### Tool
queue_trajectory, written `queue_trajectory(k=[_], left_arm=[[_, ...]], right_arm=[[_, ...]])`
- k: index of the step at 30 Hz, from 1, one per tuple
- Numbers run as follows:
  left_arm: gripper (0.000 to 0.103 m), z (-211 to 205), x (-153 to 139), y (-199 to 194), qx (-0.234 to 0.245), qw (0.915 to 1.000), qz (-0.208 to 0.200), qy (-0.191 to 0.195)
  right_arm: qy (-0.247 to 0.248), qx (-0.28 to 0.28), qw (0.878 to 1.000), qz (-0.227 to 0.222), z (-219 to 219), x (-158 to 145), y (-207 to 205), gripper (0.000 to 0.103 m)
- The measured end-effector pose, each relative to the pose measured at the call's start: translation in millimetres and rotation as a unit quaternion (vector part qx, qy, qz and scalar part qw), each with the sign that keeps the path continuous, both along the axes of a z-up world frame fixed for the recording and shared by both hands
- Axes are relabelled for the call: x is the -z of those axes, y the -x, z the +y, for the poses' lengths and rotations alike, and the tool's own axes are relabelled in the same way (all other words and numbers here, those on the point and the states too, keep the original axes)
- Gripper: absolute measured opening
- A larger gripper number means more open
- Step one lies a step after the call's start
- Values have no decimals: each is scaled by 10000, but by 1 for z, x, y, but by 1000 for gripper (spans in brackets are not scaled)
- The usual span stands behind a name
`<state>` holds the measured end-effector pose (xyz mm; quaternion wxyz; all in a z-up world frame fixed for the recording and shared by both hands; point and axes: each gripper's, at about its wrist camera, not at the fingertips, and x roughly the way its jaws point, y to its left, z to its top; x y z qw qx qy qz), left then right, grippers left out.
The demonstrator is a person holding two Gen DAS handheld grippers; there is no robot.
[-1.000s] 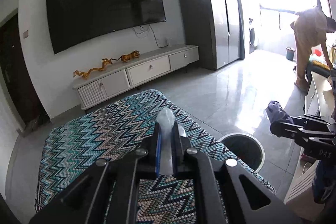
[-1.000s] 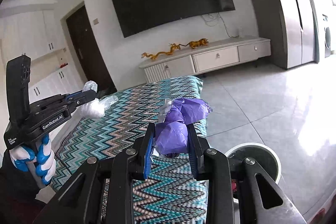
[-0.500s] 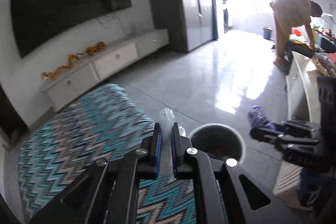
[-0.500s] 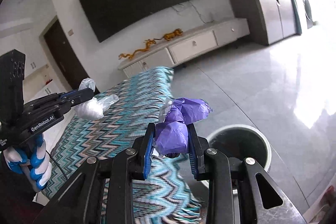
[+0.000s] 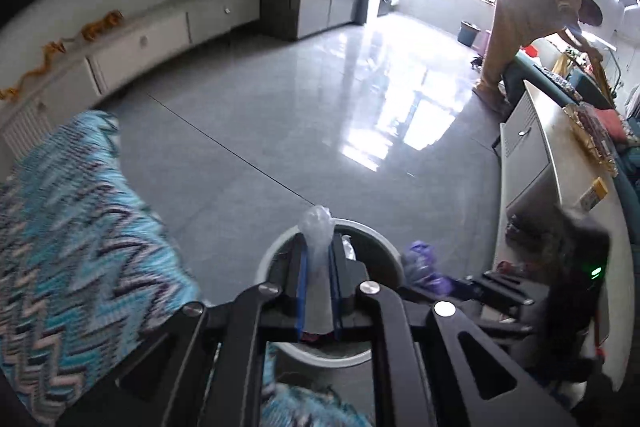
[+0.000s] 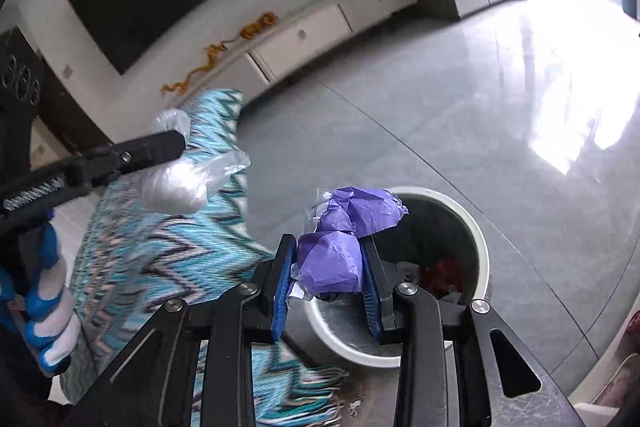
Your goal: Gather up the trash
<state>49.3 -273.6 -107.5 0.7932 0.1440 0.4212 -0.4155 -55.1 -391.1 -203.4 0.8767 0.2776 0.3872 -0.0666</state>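
Right wrist view: the right tool (image 6: 326, 267) is clamped on a crumpled purple wad (image 6: 348, 235), its blue pads pressed into both sides, and it hangs over the near rim of the white bin (image 6: 482, 251), which stands on the tiled floor beside the zigzag rug (image 6: 160, 259). Red and pale scraps already lie in the bin. The left tool (image 5: 318, 259) is pinched nearly closed on a clear plastic bag (image 5: 317, 227); seen from the right side, the bulk of the bag droops below its tip, over the rug and not yet over the bin. From the left wrist view the bin's mouth sits right under that tool's tip, so it looks close to lined up. I'd bring the purple wad a little further in, toward the middle of the opening, before spreading the pads, since paper this light can catch the rim or drift onto the rug. The bag needs the same care: carry it fully over the mouth, low, then let go. Film like that may cling to a pad, so a small shake could help.
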Motion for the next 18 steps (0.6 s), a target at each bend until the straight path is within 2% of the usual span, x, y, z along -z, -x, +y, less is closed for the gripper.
queue_trajectory(k=[2,4,5,11,14,15,18], left_arm=[[21,-9,10,-6,86,9997,239,62],[45,-18,18,-10,85,9995,290,71],[49,-19,19,-12,86,9994,313,83],[51,-14,26,-17,-92,9994,324,37],[51,-2,18,-18,-324,9991,243,76],[51,6,12,-17,-412,9989,186,106],[56,24,-2,-13,-626,9979,28,184]], right_arm=[[-15,105,9998,162,-5,14,-6,47],[-19,214,9993,291,-10,25,-9,54],[-35,282,9990,357,-12,29,-9,55],[-77,500,9980,388,-15,29,2,56],[-51,574,9979,282,-13,19,5,57],[-37,589,9980,234,-11,14,8,60],[-1,553,9985,46,-1,-5,10,63]])
